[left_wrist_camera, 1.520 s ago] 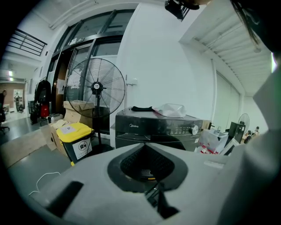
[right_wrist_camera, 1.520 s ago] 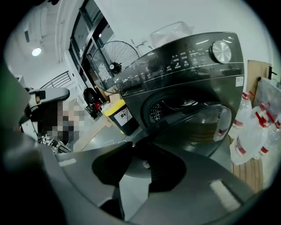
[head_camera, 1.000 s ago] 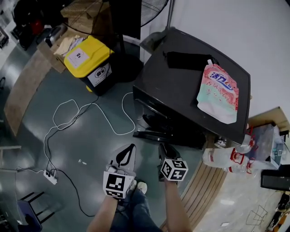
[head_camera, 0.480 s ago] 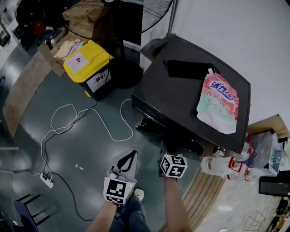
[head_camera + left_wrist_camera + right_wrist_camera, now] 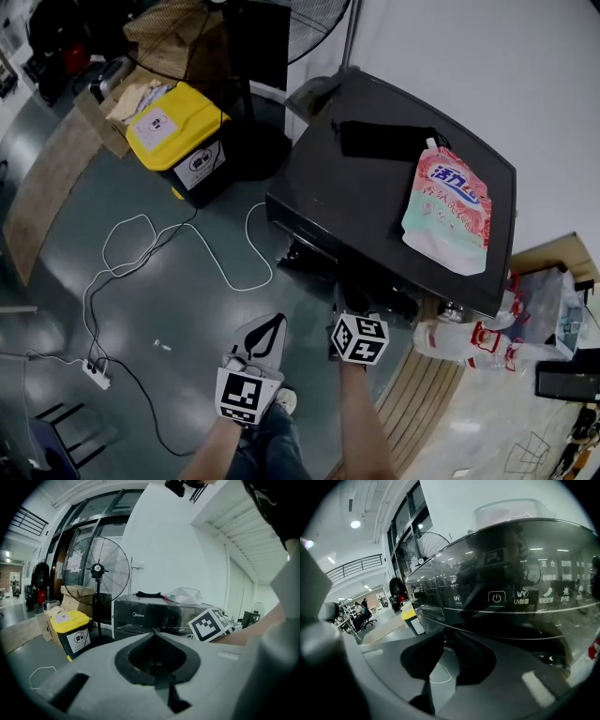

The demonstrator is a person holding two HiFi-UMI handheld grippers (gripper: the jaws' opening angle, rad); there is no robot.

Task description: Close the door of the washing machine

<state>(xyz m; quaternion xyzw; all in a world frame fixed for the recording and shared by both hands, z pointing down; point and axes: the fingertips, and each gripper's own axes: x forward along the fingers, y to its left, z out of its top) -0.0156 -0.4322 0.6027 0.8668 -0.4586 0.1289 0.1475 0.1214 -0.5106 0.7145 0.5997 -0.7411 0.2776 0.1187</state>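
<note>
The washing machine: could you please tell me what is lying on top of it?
A pink-and-white pouch and a black cloth lie on its top; what is beneath them is covered.

Left claw (image 5: 272, 321): pale grey shell, black-rimmed. Right claw (image 5: 445, 637): dark grey. Each carries a black-and-white marker cube (image 5: 246, 394). Wearer: blue jeans (image 5: 274, 442), light shoe (image 5: 287, 401) beside that cube.

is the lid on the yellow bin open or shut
Shut. The yellow bin has its lid lying flat over the black body, in the head and left gripper views.

Dim; fisheye vignette; ceiling reflections on washing machine (image 5: 506, 573).
</note>
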